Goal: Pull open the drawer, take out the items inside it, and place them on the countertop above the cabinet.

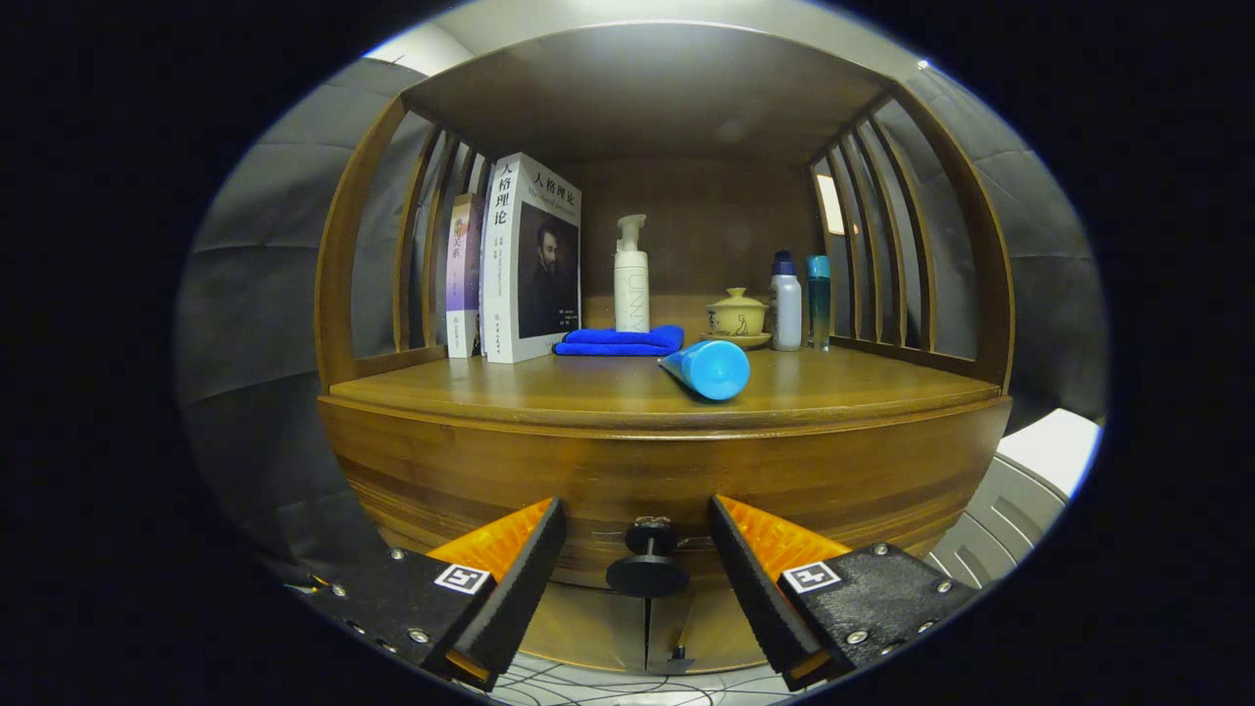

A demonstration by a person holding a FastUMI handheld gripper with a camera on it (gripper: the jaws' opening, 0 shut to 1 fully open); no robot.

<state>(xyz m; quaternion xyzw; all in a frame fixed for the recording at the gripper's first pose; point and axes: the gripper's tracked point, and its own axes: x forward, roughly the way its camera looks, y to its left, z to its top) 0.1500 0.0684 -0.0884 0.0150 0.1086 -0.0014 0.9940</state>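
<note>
At the frame's bottom centre, the gripper (637,564) gapes wide, gripping nothing, its fingers flanking the dark drawer knob (647,564). Above, mid-frame, a blue tube (708,368) lies on the countertop (549,392).

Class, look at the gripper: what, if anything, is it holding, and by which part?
Nothing is held. The gripper is open, its fingers either side of the drawer knob without touching it.

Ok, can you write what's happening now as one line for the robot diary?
stage: reaching for drawer knob | gripper: open, fingers either side of knob, not touching | drawer: closed | countertop: blue tube lying
</note>
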